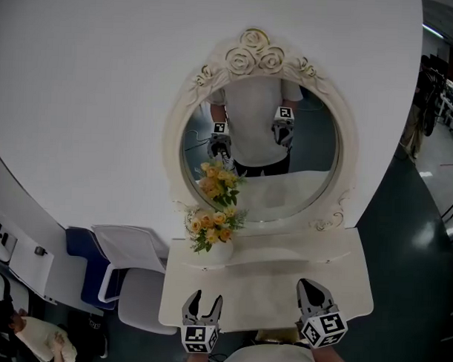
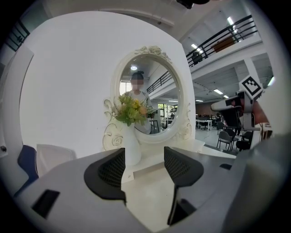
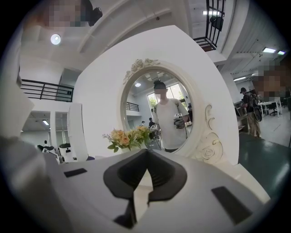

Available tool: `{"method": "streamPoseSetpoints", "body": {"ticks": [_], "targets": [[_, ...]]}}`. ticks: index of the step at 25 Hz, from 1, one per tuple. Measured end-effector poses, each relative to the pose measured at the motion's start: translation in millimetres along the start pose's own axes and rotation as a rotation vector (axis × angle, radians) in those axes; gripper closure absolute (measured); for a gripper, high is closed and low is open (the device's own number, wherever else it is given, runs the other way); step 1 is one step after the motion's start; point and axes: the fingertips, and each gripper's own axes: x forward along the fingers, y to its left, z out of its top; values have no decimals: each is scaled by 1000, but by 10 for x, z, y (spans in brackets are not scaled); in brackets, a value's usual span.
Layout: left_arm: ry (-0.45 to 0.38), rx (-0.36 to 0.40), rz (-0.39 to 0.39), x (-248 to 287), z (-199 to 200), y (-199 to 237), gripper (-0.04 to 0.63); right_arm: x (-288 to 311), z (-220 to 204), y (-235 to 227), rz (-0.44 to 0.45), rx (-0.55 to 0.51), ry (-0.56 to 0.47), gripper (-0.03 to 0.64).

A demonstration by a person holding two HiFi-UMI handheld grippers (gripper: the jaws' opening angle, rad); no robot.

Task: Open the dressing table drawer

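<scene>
The white dressing table (image 1: 282,293) stands against the wall, right in front of the person. Its drawer sits under the near edge and cannot be made out from above. The left gripper (image 1: 207,298) hovers over that front edge, jaws spread and empty. The right gripper (image 1: 312,289) hangs beside it, jaws pressed together on nothing. Behind them are a vase of yellow flowers (image 1: 213,232) and the oval mirror (image 1: 300,190).

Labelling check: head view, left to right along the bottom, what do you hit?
Blue chair → white chair → left gripper, jaws apart → right gripper, jaws together. Flower vase left out: it sits above the left gripper.
</scene>
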Motion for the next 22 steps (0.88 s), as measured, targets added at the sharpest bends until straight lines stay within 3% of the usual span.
{"method": "streamPoseSetpoints", "body": {"ticks": [22], "targets": [[194,-16,-34,586,-838,259,324,-10,-56,-51,-59,4,21,607]]}}
